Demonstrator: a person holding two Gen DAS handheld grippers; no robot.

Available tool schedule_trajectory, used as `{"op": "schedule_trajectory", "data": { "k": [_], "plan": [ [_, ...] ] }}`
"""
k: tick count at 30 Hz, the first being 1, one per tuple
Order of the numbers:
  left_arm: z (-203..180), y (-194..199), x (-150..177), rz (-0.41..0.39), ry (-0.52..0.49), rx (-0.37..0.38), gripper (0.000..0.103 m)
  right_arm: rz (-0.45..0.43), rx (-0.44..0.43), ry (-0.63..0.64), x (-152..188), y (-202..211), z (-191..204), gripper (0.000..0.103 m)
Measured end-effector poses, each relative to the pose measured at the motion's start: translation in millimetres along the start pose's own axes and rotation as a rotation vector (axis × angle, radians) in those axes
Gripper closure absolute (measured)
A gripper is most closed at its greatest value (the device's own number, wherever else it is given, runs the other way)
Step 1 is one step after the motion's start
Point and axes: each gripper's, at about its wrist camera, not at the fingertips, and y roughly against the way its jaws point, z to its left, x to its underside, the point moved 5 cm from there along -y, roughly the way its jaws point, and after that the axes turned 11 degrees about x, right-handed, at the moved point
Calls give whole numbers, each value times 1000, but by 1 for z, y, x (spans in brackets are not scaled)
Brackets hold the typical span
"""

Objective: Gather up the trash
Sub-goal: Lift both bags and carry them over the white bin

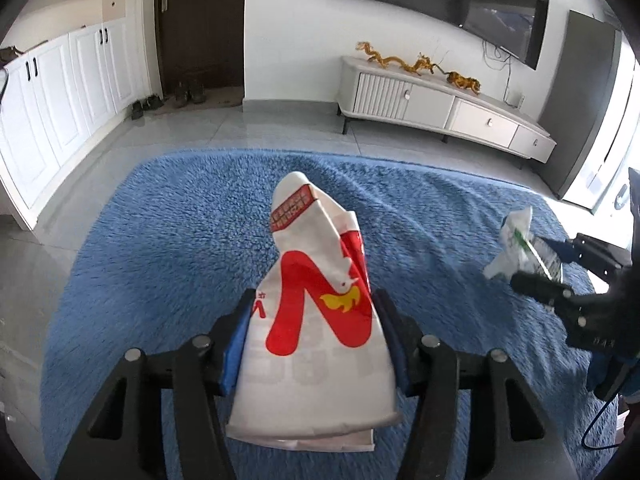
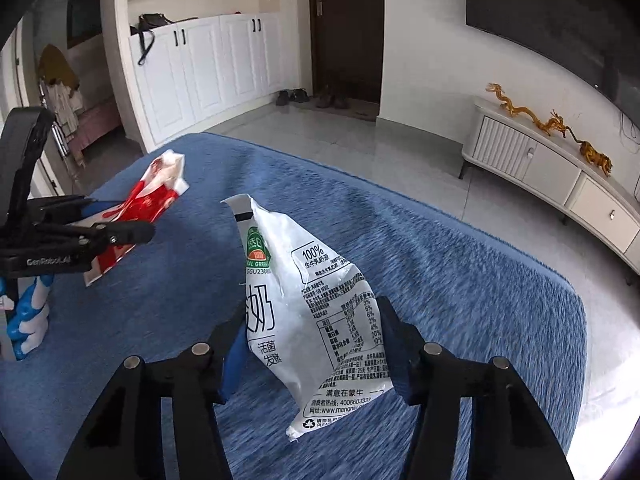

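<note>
My left gripper (image 1: 314, 312) is shut on a red and white paper bag (image 1: 316, 288), held above the blue rug (image 1: 180, 232). The same bag shows in the right wrist view (image 2: 140, 208), clamped in the left gripper (image 2: 132, 232) at the left. My right gripper (image 2: 312, 332) is shut on a white milk pouch (image 2: 316, 312) with black print and a green logo. In the left wrist view the right gripper (image 1: 536, 268) sits at the right edge, holding the crumpled pouch (image 1: 516, 240) above the rug.
A blue and white packet (image 2: 28, 320) stands on the rug at the far left. A white TV cabinet (image 1: 440, 108) with gold dragon figures lines the far wall. White cupboards (image 1: 60, 92), shoes (image 1: 168, 100) and a dark door (image 1: 200, 20) lie beyond the tiled floor.
</note>
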Motion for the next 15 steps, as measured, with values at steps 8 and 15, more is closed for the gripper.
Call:
{"op": "schedule_trajectory", "data": {
  "k": [8,15],
  "plan": [
    [-39,65,31,-64,-35,2,48,-62,-35,-47,21,67,28,48],
    [-56,113,76,-97,23,-24,48,-123,-49,-123,50,128,48,48]
  ]
}}
